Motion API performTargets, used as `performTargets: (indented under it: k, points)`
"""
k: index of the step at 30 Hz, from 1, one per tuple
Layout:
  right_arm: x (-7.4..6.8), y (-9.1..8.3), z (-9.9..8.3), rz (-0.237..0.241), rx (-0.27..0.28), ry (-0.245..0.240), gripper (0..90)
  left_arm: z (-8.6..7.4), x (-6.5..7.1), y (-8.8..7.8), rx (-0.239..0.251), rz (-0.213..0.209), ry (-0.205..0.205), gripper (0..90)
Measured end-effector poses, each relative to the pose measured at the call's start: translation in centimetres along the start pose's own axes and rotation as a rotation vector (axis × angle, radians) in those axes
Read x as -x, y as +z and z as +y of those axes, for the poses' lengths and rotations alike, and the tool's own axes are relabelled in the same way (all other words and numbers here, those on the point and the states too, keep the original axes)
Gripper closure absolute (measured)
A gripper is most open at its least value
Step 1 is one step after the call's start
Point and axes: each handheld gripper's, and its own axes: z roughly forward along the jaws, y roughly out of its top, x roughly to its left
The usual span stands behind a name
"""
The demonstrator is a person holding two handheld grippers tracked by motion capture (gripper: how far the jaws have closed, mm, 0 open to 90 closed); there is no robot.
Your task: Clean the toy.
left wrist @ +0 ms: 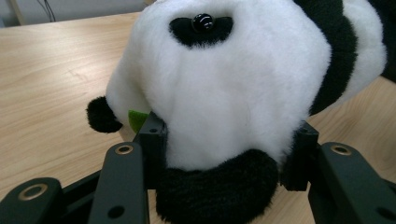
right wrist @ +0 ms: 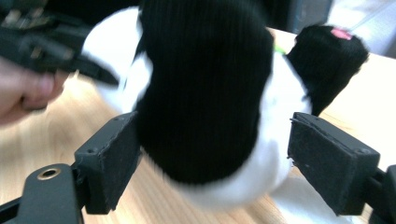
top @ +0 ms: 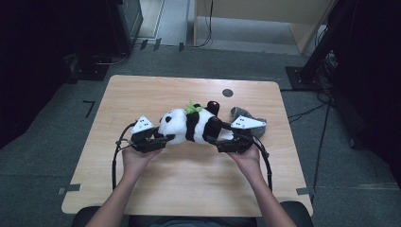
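A black-and-white panda plush [top: 189,125] lies on its side on the wooden table [top: 142,94], with a green leaf [top: 191,108] at its neck. My left gripper [top: 165,138] is at its head end. In the left gripper view both pads [left wrist: 152,135] press into the white head [left wrist: 224,93], so my left gripper [left wrist: 226,149] is shut on it. My right gripper [top: 213,139] is at the leg end. In the right gripper view a black leg [right wrist: 205,93] sits between the jaws of my right gripper [right wrist: 210,158], which stands open: one pad [right wrist: 112,158] touches it, the other stands apart.
A crumpled grey cloth [top: 246,116] lies just behind the right gripper. A small black disc [top: 227,92] sits near the table's far edge. Dark equipment and cables stand on the floor around the table. The person's left hand [right wrist: 28,93] appears blurred in the right gripper view.
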Motion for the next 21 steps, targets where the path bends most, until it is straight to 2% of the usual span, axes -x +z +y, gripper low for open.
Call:
performTargets:
  k: [1, 4, 5, 6, 8, 9, 11, 12, 14, 15, 16, 18, 19, 20, 21]
  points:
    - [-0.1, 0.0, -0.1, 0.005, -0.012, -0.017, 14.0, 0.1, -0.2, -0.3, -0.002, -0.003, -0.019, 48.0]
    - [-0.7, 0.2, -0.6, -0.024, -0.049, -0.073, 12.6, 0.5, -0.5, -1.1, -0.001, 0.005, -0.032, 47.8]
    - [-0.8, 0.3, -0.7, -0.011, -0.049, -0.080, 12.5, 0.5, -0.5, -1.1, -0.001, 0.005, -0.032, 47.7]
    - [-1.1, 0.6, -0.9, -0.003, -0.035, -0.071, 12.6, 0.7, -0.5, -1.3, -0.008, -0.018, -0.044, 47.5]
    - [-1.2, 0.8, -1.0, 0.004, -0.027, -0.071, 12.5, 0.9, -0.4, -1.3, -0.018, -0.032, -0.052, 47.3]
    - [-1.6, 1.6, -1.1, -0.029, -0.026, -0.110, 6.3, 1.0, -0.2, -1.2, -0.045, -0.039, -0.054, 46.5]
    - [-1.8, 2.0, -1.2, -0.062, -0.026, -0.136, 4.4, 1.0, 0.0, -1.0, -0.083, -0.078, -0.066, 46.3]
    - [-1.9, 2.3, -1.3, -0.062, -0.025, -0.146, 1.5, 1.0, 0.1, -0.8, -0.099, -0.097, -0.075, 46.3]
    - [-2.1, 2.7, -1.5, -0.086, -0.030, -0.148, 1.3, 0.9, 0.4, -0.4, -0.116, -0.098, -0.077, 46.2]
    - [-2.1, 2.9, -1.6, -0.096, -0.036, -0.147, 3.4, 0.9, 0.4, -0.3, -0.117, -0.097, -0.077, 46.0]
    - [-2.2, 3.0, -1.8, -0.107, -0.030, -0.148, 9.4, 0.9, 0.4, -0.3, -0.114, -0.095, -0.080, 45.4]
    - [-1.9, 3.0, -1.9, -0.101, -0.033, -0.128, 25.6, 0.8, 0.3, -0.2, -0.116, -0.098, -0.090, 43.3]
    - [-1.8, 2.9, -1.9, -0.096, -0.047, -0.108, 32.7, 0.7, 0.3, -0.1, -0.116, -0.092, -0.091, 40.0]
    - [-1.8, 3.0, -1.8, -0.097, -0.064, -0.109, 36.7, 0.7, 0.3, -0.1, -0.116, -0.092, -0.091, 36.4]
    - [-1.9, 3.0, -1.7, -0.099, -0.083, -0.105, 40.3, 0.6, 0.3, 0.3, -0.122, -0.073, -0.074, 31.3]
